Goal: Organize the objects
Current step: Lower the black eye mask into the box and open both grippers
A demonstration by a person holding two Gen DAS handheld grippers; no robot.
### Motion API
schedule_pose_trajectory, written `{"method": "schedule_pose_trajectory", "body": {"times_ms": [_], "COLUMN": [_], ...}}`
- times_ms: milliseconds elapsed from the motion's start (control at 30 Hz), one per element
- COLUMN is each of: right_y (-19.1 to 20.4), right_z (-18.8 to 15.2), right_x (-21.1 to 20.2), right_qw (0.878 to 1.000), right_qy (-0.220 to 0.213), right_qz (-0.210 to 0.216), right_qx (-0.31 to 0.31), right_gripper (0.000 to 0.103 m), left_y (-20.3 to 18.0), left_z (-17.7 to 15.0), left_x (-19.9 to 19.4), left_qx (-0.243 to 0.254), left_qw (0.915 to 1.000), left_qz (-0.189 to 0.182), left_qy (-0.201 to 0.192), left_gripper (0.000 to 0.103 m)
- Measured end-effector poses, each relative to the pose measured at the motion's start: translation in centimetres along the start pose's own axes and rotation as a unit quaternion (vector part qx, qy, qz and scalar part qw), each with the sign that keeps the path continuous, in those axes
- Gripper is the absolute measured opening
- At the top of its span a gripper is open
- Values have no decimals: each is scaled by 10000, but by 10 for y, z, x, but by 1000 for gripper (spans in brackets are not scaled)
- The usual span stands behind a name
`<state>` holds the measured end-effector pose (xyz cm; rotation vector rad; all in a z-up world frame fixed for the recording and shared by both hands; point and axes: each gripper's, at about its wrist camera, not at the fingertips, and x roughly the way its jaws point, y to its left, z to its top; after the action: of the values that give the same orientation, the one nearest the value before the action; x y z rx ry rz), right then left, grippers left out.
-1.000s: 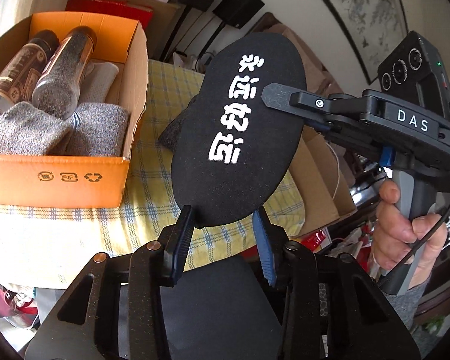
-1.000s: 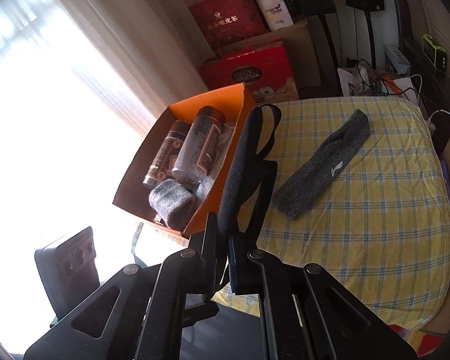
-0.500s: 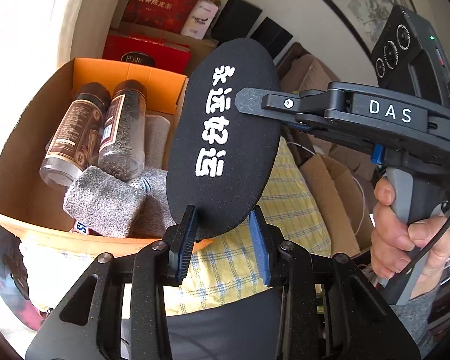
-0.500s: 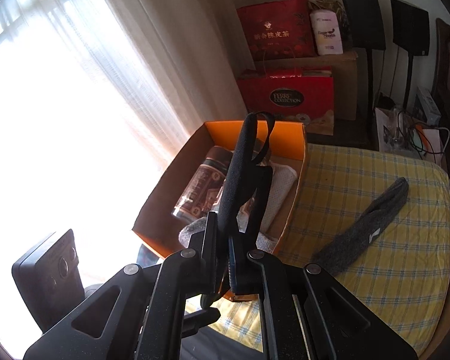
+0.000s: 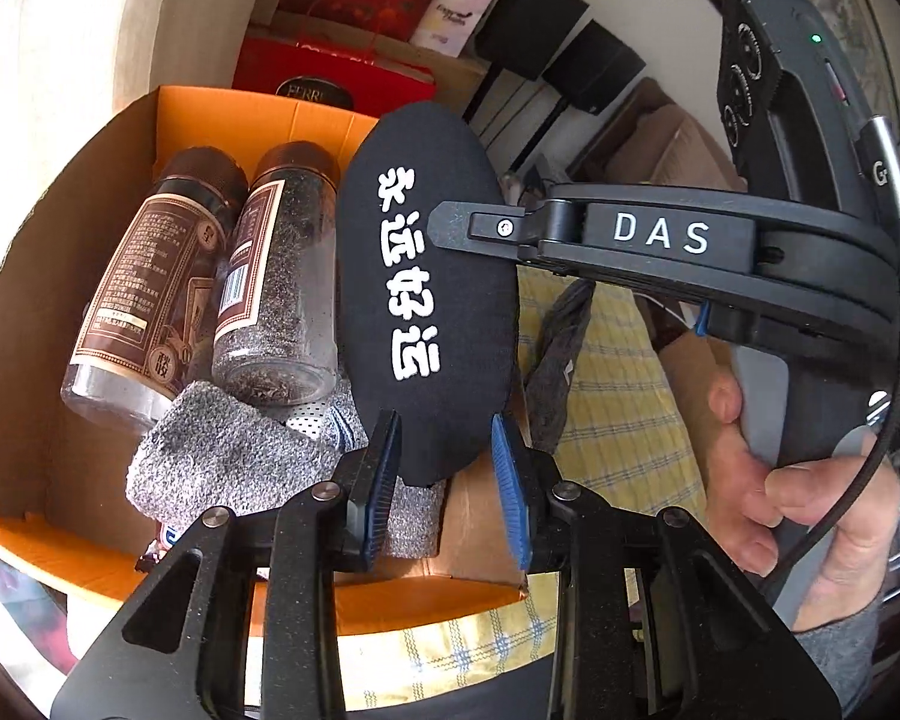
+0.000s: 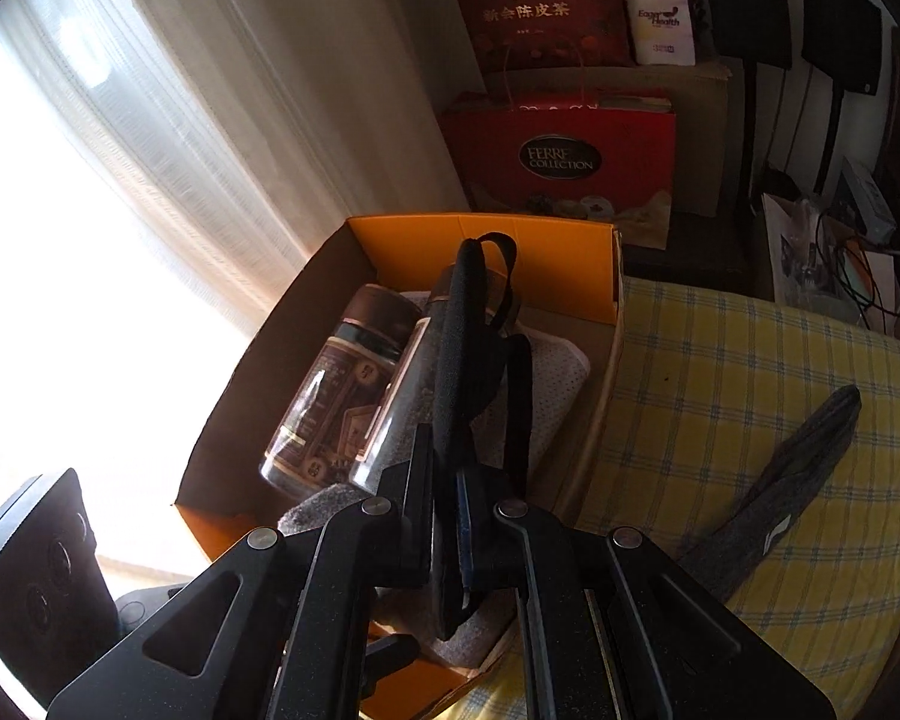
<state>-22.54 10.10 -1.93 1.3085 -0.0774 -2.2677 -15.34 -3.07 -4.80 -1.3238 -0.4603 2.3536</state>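
Left wrist view: close above the orange box, facing down along its own fingers, with the right gripper entering from the right; right wrist view: slightly farther back, looking along its own fingers into the orange box toward the curtain; shared by both: box, jars, checked cloth, red cartons.

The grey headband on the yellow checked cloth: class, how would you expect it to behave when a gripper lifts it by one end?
The grey headband looks like soft knit lying flat on the cloth, so it would probably droop. Being thin fabric, it is likely light. Flat and limp, it should not roll.
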Motion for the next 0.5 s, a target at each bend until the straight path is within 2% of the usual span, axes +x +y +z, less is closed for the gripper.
{"method": "schedule_pose_trajectory", "body": {"times_ms": [133,167,233,300,333,367,400,500], "right_y": [-21,-27,-38,-47,-49,-50,-52,-57], "right_z": [4,3,0,-2,-3,-3,-4,-6], "right_x": [15,15,12,5,0,-7,-13,-33], "right_qw": [9989,9986,9985,9986,9985,9985,9985,9984], "right_qy": [122,143,157,106,64,17,-49,-177], "right_qz": [-405,-440,-404,-313,-308,-333,-353,-338], "right_qx": [186,237,341,421,446,436,413,423], "right_gripper": [12,13,15,16,27,46,52,54], "left_y": [-3,-4,-5,-6,-7,-6,-7,-9], "left_z": [4,5,5,6,7,8,9,12], "left_x": [4,4,3,-1,-3,-5,-6,-10], "left_qx": [58,74,81,70,54,28,-7,-66], "left_qw": [9999,9999,9999,9997,9996,9995,9996,9996], "left_qz": [118,115,130,170,193,192,165,93], "left_qy": [1,0,-41,-149,-203,-236,-243,-239], "left_gripper": [28,32,42,58,62,66,69,74]}}
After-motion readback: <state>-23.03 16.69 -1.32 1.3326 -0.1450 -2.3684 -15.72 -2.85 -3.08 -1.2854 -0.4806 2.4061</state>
